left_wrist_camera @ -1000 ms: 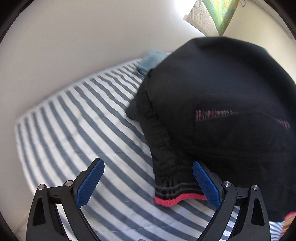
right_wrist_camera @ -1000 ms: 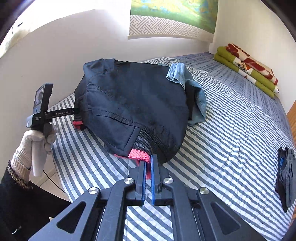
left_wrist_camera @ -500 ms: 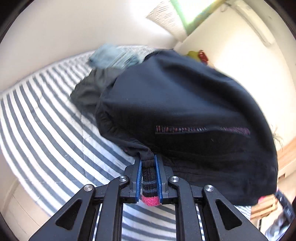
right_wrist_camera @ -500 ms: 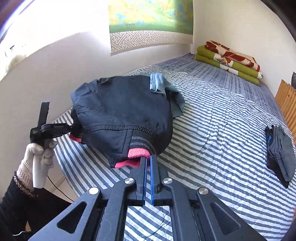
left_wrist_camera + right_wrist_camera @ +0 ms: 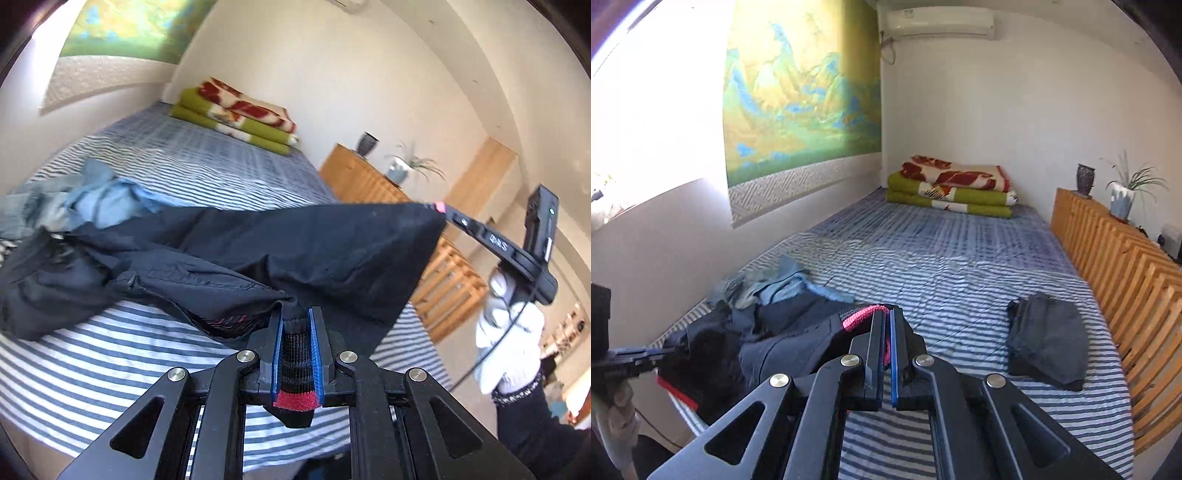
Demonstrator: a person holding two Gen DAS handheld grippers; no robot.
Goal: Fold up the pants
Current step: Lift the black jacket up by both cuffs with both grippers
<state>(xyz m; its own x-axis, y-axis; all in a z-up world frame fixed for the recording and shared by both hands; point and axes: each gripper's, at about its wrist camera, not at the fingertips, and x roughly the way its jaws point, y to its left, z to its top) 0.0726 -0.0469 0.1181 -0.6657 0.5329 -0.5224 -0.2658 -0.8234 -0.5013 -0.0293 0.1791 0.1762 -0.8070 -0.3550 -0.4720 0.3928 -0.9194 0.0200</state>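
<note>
The black pants (image 5: 295,243) hang stretched above the striped bed (image 5: 110,369), held at two corners of their knit band. My left gripper (image 5: 295,314) is shut on the dark band with its red edge (image 5: 295,398), which sticks out behind the pads. My right gripper (image 5: 443,209) grips the far corner at the right, on a gloved hand (image 5: 513,343). In the right wrist view, my right gripper (image 5: 886,313) is shut on the pink band edge (image 5: 860,317). The pants (image 5: 783,343) sag leftward to my left gripper (image 5: 661,356). The legs trail down onto the sheet.
A light blue garment (image 5: 783,284) lies crumpled behind the pants near the wall. Folded dark trousers (image 5: 1049,339) rest on the bed at the right, beside a wooden slatted rail (image 5: 1126,266). Folded green and red blankets (image 5: 953,188) sit at the far end.
My left gripper closed on the knit band. Both grippers then rose and swung, lifting the pants off the bed and stretching them between them.
</note>
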